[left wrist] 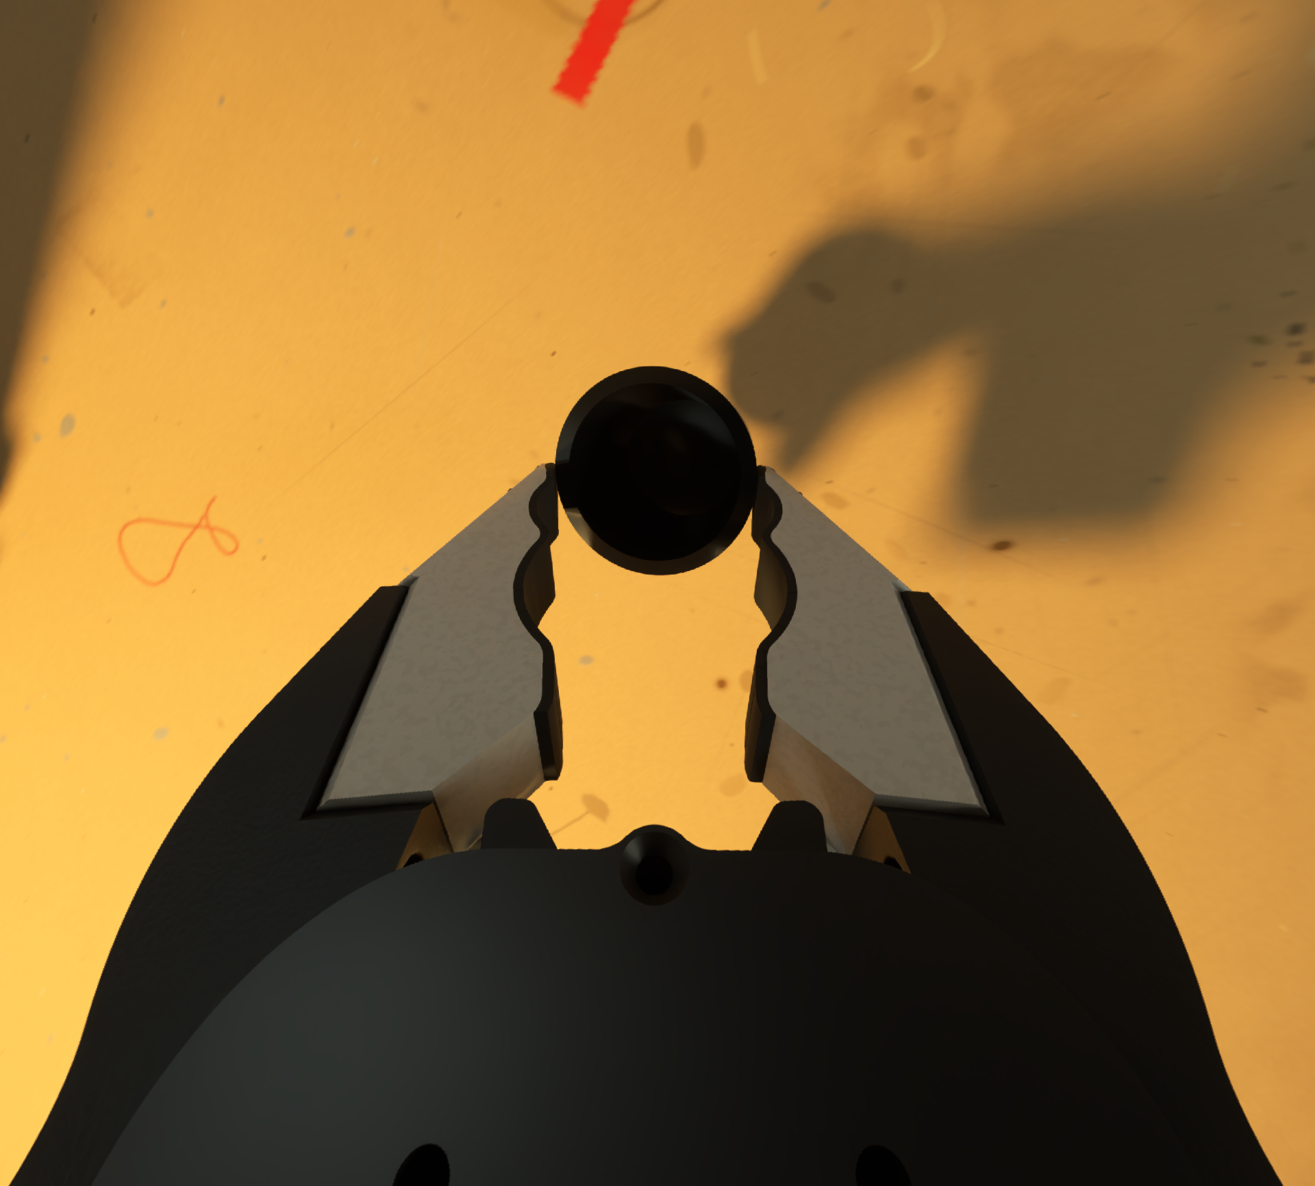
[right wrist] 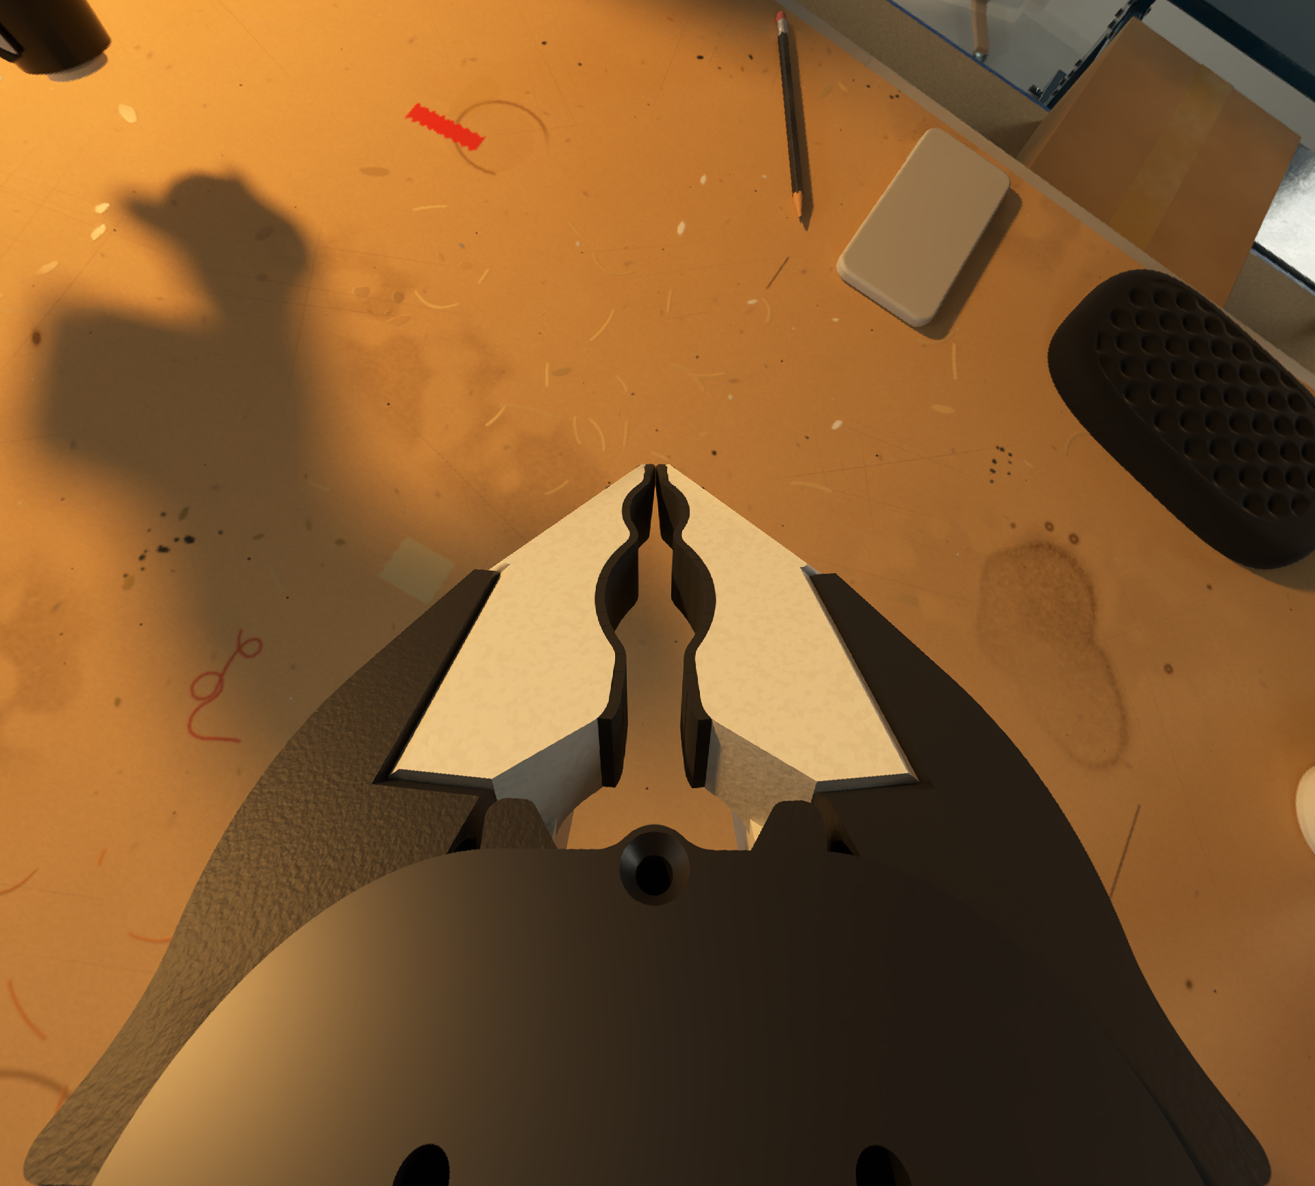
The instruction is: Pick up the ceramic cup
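While left fingers (left wrist: 548,497) clamp the black cup (left wrist: 655,472) (interior unreadable), right fingers (right wrist: 651,476) sit closed, empty.

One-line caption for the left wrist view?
Left hand-held gripper clamps the black ceramic cup above the orange table.

1. You've got an orange-brown tabletop (right wrist: 640,312), scuffed, w/ specks, shavings & red scribbles.
2. Red tape strip (right wrist: 445,127) stuck on it, overlapping a faint ring mark.
3. Pencil (right wrist: 790,113) lies near the far edge; beige flat block (right wrist: 923,225) just beside it.
4. Black perforated pad (right wrist: 1195,419) at the right side.
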Robot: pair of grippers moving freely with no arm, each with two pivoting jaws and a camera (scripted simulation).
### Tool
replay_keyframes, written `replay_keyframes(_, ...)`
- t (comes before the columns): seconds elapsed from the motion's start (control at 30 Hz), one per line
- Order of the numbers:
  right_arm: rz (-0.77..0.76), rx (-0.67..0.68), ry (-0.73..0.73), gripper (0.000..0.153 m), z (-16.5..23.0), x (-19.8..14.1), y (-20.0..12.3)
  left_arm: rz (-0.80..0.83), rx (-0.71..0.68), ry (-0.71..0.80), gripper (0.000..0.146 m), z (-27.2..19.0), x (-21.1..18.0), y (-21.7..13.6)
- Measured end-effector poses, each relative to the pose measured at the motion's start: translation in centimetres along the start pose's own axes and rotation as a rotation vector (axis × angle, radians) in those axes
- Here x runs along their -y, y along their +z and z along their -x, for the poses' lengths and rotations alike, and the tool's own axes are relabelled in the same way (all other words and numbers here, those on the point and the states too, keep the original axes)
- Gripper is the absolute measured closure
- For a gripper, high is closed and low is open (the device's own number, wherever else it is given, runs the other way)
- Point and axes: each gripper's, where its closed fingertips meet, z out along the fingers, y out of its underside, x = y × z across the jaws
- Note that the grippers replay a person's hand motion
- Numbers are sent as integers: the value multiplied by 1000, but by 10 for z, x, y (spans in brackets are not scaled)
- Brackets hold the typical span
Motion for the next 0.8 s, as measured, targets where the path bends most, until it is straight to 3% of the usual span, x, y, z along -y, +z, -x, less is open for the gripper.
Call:
replay_keyframes(0.17,-7,5,3,153,-2,0,-2,-183,-66,83,91,-28,34,-27)
replay_keyframes(0.3,1,16,1,153,-2,-2,-1,-372,-31,356,91,-62,62,-49)
replay_keyframes(0.4,1,20,1,153,-3,-3,-1,-399,-46,463,91,-83,72,-54)
replay_keyframes(0.57,-3,30,-3,153,-3,-1,-2,-290,-133,610,91,-106,80,-41)
replay_keyframes(0.8,-2,43,-10,153,-1,-1,-1,-47,-144,783,91,-115,75,-7)
